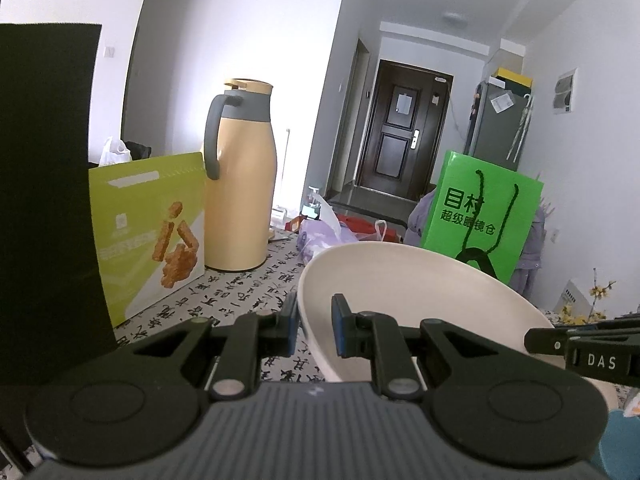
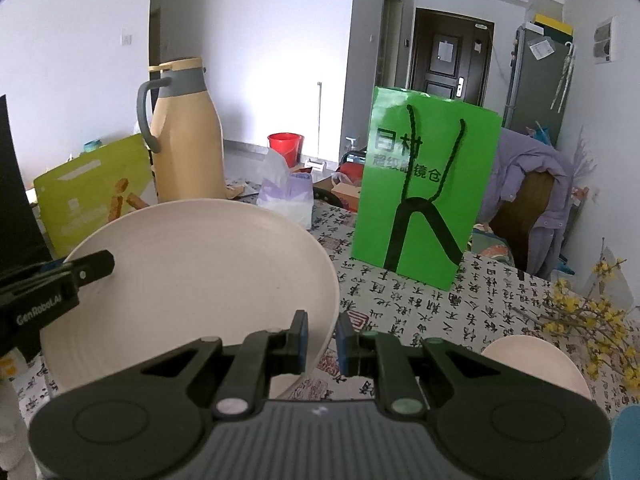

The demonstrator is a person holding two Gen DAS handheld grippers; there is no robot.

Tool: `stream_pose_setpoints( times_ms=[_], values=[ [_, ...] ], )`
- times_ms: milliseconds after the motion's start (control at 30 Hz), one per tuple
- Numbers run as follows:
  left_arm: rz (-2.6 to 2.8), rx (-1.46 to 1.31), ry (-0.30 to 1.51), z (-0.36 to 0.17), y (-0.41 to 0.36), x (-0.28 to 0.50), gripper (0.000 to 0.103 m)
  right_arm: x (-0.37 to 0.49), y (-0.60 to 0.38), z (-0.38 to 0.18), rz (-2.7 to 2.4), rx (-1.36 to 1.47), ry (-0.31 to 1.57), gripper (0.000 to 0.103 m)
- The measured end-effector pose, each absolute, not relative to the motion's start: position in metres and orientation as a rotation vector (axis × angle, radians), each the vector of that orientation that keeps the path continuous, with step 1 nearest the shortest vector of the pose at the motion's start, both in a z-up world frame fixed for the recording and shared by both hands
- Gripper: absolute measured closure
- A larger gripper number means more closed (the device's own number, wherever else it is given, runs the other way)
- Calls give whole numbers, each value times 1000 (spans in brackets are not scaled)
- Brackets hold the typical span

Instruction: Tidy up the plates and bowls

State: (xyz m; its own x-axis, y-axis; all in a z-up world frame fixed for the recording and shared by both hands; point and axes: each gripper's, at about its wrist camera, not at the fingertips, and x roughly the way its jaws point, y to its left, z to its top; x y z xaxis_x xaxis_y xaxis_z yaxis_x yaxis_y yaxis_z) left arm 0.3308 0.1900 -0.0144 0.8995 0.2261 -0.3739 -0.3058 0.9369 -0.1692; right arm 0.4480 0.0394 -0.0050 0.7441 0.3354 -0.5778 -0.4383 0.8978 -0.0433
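Plate [image 2: 192,272] hangs above the desk [image 2: 420,300], both grippers' fingers [image 1: 340,328] clamping its rim; a bowl [image 2: 536,364] waits unsorted.

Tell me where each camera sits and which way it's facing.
Left wrist view: sits on the left gripper, looks along its fingers over the table toward the thermos and dark door; the gripper pinches the plate rim, and the right gripper's tip shows at right.
Right wrist view: sits on the right gripper, faces the green bag; it pinches the plate's opposite rim, left gripper at left.
Shared: plate, thermos, bag, door.
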Motion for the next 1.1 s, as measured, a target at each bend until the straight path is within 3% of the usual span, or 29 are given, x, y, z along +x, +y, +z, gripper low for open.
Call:
stream_pose_setpoints(
  times_ms=[1100],
  values=[
    [258, -171, 320, 8, 134, 274, 86, 379, -26, 8, 409, -118, 546, 89]
  ],
)
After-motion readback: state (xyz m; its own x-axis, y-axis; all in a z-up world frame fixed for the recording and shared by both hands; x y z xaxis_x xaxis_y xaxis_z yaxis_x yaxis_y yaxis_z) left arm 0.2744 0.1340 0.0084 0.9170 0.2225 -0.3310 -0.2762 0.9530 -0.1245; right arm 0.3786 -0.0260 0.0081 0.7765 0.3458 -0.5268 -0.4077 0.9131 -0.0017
